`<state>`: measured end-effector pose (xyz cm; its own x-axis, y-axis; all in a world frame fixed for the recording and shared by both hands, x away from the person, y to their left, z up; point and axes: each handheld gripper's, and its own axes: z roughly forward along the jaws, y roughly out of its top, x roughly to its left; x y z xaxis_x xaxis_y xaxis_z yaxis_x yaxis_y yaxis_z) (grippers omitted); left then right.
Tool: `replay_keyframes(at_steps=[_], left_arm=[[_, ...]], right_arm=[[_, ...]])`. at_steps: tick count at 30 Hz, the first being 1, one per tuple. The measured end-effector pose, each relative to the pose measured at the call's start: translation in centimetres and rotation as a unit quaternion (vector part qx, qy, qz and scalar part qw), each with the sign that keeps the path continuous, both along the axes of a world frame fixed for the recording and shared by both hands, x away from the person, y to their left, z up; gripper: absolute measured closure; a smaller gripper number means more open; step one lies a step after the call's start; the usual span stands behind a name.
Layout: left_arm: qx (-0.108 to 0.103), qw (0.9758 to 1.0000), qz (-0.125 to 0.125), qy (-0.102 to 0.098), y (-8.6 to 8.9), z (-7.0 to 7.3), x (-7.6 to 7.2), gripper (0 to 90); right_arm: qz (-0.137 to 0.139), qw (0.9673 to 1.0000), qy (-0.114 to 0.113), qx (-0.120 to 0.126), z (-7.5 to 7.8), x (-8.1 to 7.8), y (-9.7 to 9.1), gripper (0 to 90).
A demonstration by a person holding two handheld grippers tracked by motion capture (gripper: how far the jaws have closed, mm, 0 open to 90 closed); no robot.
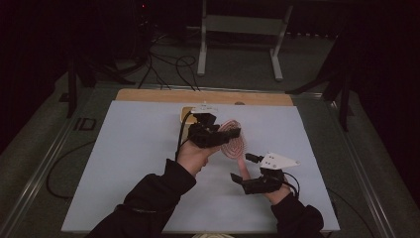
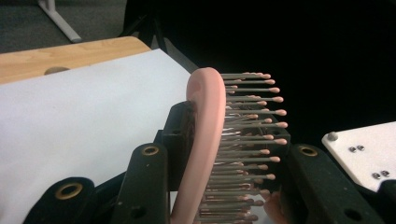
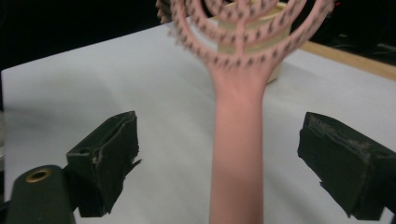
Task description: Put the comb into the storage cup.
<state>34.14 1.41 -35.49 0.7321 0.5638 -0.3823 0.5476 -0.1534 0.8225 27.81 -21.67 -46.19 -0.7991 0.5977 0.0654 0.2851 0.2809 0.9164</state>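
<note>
High view: the left gripper [image 1: 218, 133] is clamped on the head of a pink hairbrush [image 1: 233, 141] above the middle of the pale surface [image 1: 133, 163]; the brush is lifted off the surface, its handle running down from the head toward the right gripper [image 1: 247, 171], which sits just nearer the person than the brush; a cream-coloured box [image 1: 185, 113] lies just beyond the brush, near the wooden strip [image 1: 148, 95] at the far edge of the surface. Left gripper view: the brush [image 2: 205, 140] stands edge-on between the black jaws, its pink back against one pad and its metal bristles with pink tips pointing toward the other; the white plate of the other gripper [image 2: 369, 149] shows just beside the brush. Right gripper view: the pink handle [image 3: 236, 154] rises between the two jaws of the right gripper [image 3: 219, 163], which stand wide apart and clear of the handle on both sides; the ringed, open-work head [image 3: 247, 28] of the brush is at the top, with the cream box [image 3: 275, 28] behind it.
</note>
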Motion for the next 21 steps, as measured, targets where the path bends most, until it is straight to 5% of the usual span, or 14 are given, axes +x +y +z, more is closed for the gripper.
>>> replay_keyframes(at_steps=[21], left_arm=[[-0.01, 0.999, 0.038, -0.019, 4.7, 2.2, 1.8, 65.4]], right_arm=[[-0.002, 0.9997, -0.023, -0.011, -0.1, -1.3, -1.1, 9.1]])
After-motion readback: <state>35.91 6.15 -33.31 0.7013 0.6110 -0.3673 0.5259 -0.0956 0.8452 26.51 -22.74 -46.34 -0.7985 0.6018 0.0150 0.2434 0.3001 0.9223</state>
